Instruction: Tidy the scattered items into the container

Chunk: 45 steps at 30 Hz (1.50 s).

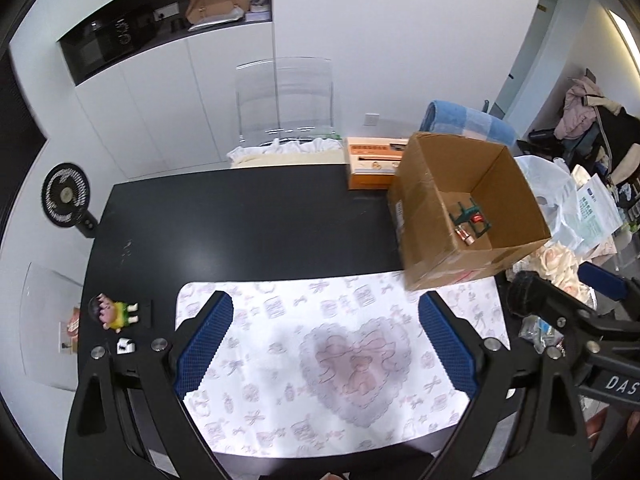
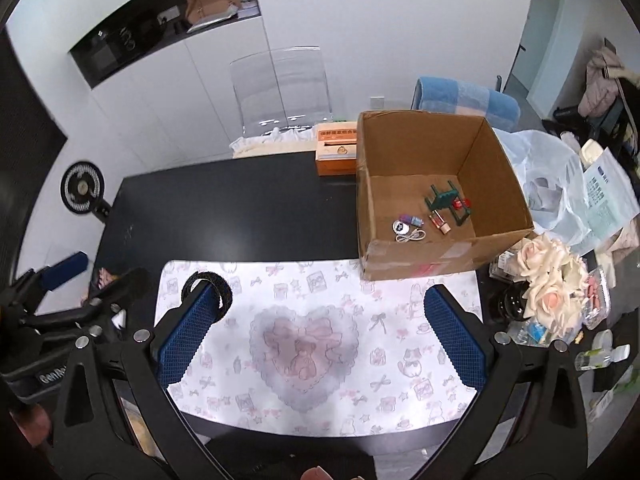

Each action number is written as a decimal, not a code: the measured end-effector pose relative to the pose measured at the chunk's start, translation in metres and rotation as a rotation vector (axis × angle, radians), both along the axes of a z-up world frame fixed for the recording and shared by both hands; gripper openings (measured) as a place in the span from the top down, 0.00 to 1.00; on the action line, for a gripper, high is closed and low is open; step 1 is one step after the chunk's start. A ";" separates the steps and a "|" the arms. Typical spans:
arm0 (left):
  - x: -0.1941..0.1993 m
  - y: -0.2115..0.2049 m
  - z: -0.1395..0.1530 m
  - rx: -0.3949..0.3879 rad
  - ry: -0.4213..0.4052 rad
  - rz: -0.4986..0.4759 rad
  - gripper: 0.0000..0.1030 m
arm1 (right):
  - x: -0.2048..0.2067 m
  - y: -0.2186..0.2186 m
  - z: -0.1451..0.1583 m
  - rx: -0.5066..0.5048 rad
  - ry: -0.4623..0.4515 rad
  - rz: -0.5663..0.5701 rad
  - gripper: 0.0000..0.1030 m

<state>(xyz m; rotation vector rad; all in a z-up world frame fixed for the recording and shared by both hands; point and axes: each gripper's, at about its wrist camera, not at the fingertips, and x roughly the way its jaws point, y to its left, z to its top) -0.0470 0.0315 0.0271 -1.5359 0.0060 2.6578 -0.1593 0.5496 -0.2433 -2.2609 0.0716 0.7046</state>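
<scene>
The figurine (image 1: 115, 313) is seen lying flat just left of the left gripper (image 1: 326, 342) — head leftward, long axis across; both that one and the right gripper (image 2: 322, 332) are held wide apart — nothing gripped.

The room I'm working in is bright and evenly lit, with a strong white glare burning out at the upper right edge of my left camera. The black table (image 1: 240, 216) shows soft, dull reflections near its far edge; shadows are faint. Both fisheye views bend the walls and cabinets hard toward black, vignetted corners. The centre is sharp, but my own blue pads (image 2: 180, 340) close to the lens look slightly soft.
</scene>
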 end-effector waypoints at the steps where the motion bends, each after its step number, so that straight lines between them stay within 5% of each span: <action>1: 0.006 -0.006 0.001 0.004 -0.001 0.007 0.10 | -0.002 -0.006 0.000 -0.004 -0.004 0.007 0.00; 18: 0.053 -0.051 -0.013 0.036 -0.078 0.064 0.09 | 0.003 -0.062 0.003 -0.092 -0.008 0.060 0.00; 28: 0.060 -0.050 -0.013 -0.004 -0.089 0.064 0.10 | 0.007 -0.063 0.010 -0.095 -0.050 0.069 0.00; 45: 0.062 -0.041 -0.013 0.040 -0.104 0.058 0.10 | 0.006 -0.059 0.014 -0.098 -0.053 0.065 0.00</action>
